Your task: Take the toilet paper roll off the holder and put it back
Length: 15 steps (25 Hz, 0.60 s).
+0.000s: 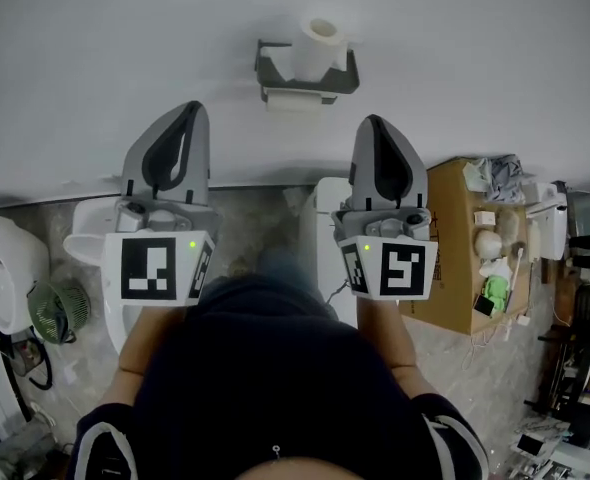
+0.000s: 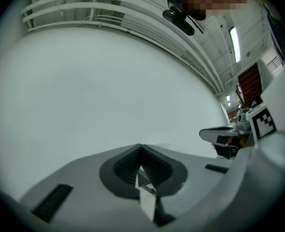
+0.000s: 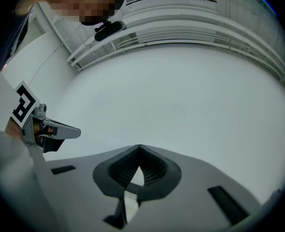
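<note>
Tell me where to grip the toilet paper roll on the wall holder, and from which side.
Grip the toilet paper roll across its curved sides, upper half, coming from the front. It appears to stand on end, core hole up, with the grey holder around its lower part. The right gripper, now shut, is nearer and must open first.
</note>
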Motion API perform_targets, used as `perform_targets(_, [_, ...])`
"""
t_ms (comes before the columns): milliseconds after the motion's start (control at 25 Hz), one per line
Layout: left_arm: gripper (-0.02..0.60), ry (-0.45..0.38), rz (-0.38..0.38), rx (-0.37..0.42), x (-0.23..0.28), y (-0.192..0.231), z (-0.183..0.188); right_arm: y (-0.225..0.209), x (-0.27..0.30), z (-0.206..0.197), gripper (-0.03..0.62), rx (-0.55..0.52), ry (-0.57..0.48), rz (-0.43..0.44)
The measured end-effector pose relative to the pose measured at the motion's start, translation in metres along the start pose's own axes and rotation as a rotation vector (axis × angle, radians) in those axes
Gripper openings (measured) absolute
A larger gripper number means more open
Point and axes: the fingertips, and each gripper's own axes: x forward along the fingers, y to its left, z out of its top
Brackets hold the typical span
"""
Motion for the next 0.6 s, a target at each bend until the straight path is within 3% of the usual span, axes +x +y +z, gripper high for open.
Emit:
perform_targets(320, [0.002,-0.015,-0.038,-0.001,-0.009,0.001,0.005,-0.001,-0.010,0.003,0.015,-0.012,0.027,-0.057])
perform_targets(600, [0.002,-0.021,-0.050,-0.012,-0.006,0.007,0.005,0.007,-0.002,0.011,0.015,-0.043,0.007,-0.044])
